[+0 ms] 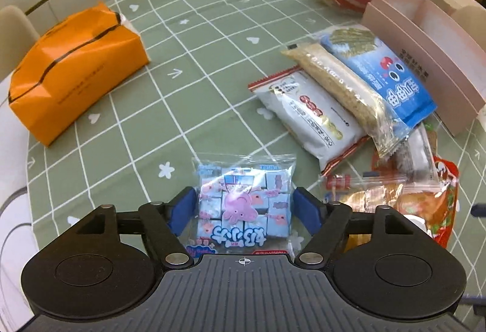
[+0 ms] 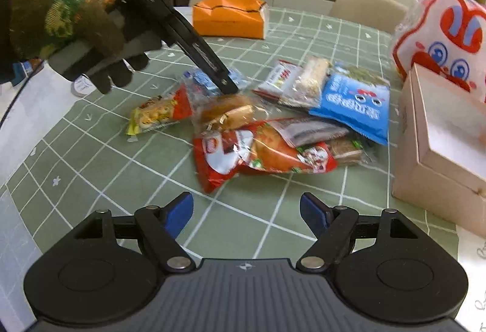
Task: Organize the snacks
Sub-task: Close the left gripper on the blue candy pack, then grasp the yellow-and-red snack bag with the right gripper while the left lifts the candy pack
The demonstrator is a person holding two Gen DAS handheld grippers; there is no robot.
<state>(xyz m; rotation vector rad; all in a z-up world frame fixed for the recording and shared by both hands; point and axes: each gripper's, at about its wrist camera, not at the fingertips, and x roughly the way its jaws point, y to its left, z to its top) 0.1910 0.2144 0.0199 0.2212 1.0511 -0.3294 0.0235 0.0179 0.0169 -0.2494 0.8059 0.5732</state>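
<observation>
Released left gripper (image 1: 244, 212) and right gripper (image 2: 246, 210) over green checked tablecloth (image 1: 212, 58).

Left gripper (image 1: 244, 212) angled steeply down toward table, blue pads (image 1: 182, 210) spread wide, standing either side of candy bag (image 1: 243, 204); whether pads touch it, cannot tell. Left hand (image 2: 73, 37) in dark glove with knitted green-brown cuff, wrapped round gripper handle, black fingers of tool slanting down into snack pile. Right gripper (image 2: 246, 210) tilted down over table, jaws apart, nothing between blue pads (image 2: 179, 213), short of pile.
</observation>
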